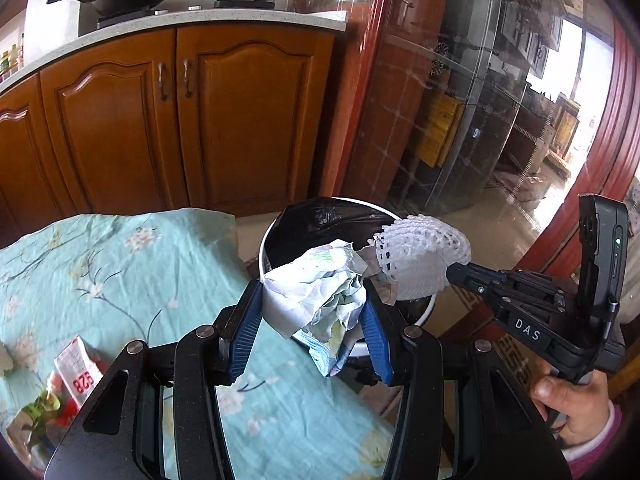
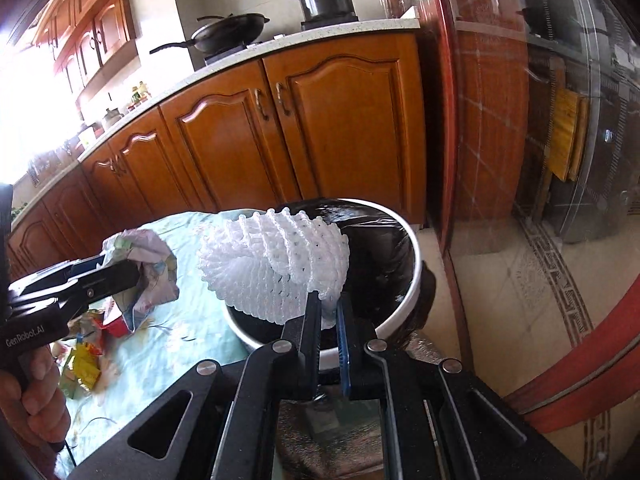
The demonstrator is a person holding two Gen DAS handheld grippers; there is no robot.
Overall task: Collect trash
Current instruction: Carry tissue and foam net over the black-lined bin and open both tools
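My left gripper (image 1: 314, 298) is shut on a crumpled paper wad (image 1: 320, 288), white with pale print, held at the table's right edge just before the trash bin (image 1: 344, 204). The bin is white-rimmed with a black liner. My right gripper (image 2: 329, 300) is shut on a white foam fruit net (image 2: 276, 264) and holds it over the bin's (image 2: 404, 240) near-left rim. In the left wrist view the net (image 1: 424, 256) hangs over the bin, with the right gripper (image 1: 452, 270) coming in from the right. In the right wrist view the left gripper (image 2: 136, 276) holds the paper wad (image 2: 148, 268) at the left.
A table with a teal floral cloth (image 1: 120, 272) lies left of the bin. Several wrappers (image 1: 72, 376) lie on it at the near left, also in the right wrist view (image 2: 88, 356). Wooden cabinets (image 1: 192, 120) stand behind. A glass door with red frame (image 1: 480, 100) is at the right.
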